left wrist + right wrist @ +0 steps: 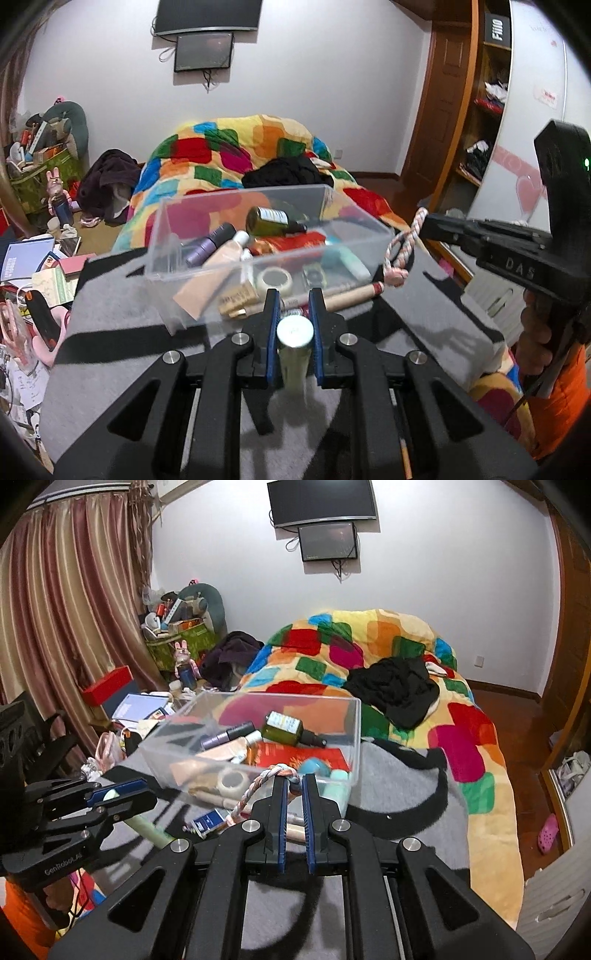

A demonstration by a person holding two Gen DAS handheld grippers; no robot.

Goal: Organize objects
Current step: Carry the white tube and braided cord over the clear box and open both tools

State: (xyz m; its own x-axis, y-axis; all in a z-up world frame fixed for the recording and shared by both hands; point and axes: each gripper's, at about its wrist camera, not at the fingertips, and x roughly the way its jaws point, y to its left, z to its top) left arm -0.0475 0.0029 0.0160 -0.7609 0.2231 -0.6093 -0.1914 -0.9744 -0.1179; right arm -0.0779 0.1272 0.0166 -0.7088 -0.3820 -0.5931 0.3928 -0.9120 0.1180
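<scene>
1. Left gripper (293, 325): its blue fingers (272, 332) are pinching a pale green tube with a silver cap (294, 332), cap end pointing forward. It is held clear of the grey surface, presumably so it can go straight over the wall of the box.
2. Right gripper (294, 794): fingers pressed together on a braided pink-and-white cord loop (258, 786). The loop dangles off toward 9 o'clock, gripped near its knot so the slack hangs free.
3. Straight ahead at 12 o'clock of both grippers sits the clear plastic box (369, 236), where the sorting ends up. Already in it: a dark green bottle (273, 221), a purple bottle (207, 245), a roll of tape (275, 278), a teal tube (347, 260) and a red packet.
4. A small blue-labelled tube (207, 821) is not yet in; it lies on the mat just outside the box, at 7 o'clock of it.
5. The box rests on a grey and black mat (399, 794), spread over a bed.
6. Beyond it, a patchwork blanket (369, 642) with black clothing (395, 686) on top.
7. Room: white wall with two dark screens (325, 502), curtains (66, 609) at 9 o'clock, clutter at the far corner.
</scene>
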